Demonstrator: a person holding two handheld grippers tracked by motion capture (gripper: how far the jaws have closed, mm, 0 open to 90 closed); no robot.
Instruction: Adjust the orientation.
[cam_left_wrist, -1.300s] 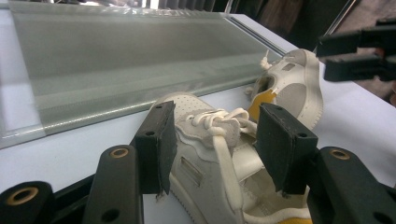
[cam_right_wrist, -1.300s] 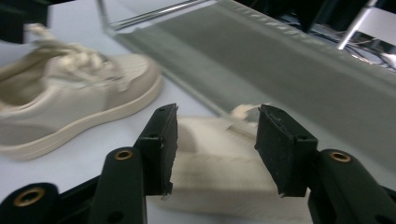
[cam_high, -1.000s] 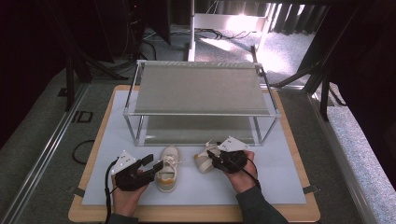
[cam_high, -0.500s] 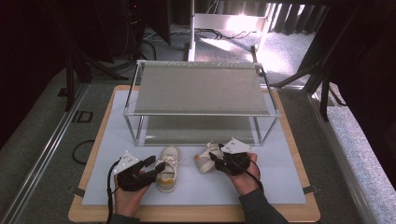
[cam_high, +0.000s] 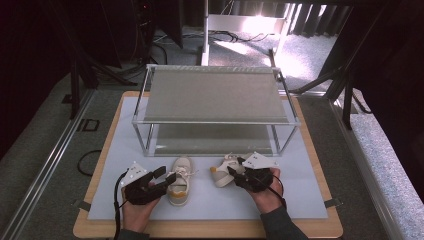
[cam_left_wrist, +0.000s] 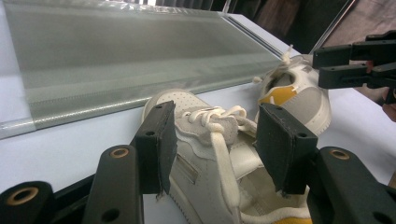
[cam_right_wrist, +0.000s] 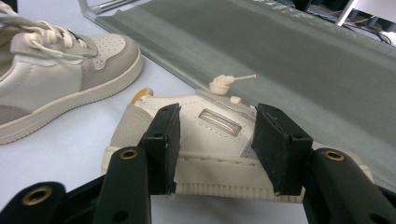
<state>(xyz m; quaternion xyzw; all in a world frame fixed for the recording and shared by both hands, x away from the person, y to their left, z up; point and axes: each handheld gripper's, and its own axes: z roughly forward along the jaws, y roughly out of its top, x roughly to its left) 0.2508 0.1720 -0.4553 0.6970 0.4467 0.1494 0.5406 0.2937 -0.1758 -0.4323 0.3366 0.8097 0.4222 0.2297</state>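
High view: I see two small white sneakers on the pale mat (cam_high: 300, 200), in front of the two-tier shelf rack (cam_high: 215, 95). The left shoe (cam_high: 180, 180) stands upright, toe toward the rack. The right shoe (cam_high: 225, 172) lies tipped on its side, just beside the first but apart from it. My left gripper (cam_high: 167, 180) comes in from the left onto the left shoe's side. My right gripper (cam_high: 235, 172) comes in from the right onto the tipped shoe. Both hands are low at the near edge of the board (cam_high: 210, 230).

Left gripper view: jaws straddle the left shoe (cam_left_wrist: 205, 154) across the laces and tongue. The left pad (cam_left_wrist: 156, 147) sits against the upper and the right pad (cam_left_wrist: 280, 147) is close to the other side; I can't tell if that one is pressing. The shoe is still flat on the mat. The right shoe (cam_left_wrist: 299, 93) is farther off, orange lining showing, with the right gripper (cam_left_wrist: 359, 60) at it. The rack's lower shelf (cam_left_wrist: 130, 56) lies behind.

Right gripper view: jaws bracket the tipped right shoe (cam_right_wrist: 210, 140), sole edge facing me, knotted lace end sticking up. They have just been closing a little, with the shoe between them. The pads (cam_right_wrist: 161, 149) are at the shoe's side, but firm contact isn't clear. The left shoe (cam_right_wrist: 60, 74) is upper left and the rack shelf (cam_right_wrist: 280, 60) is beyond.
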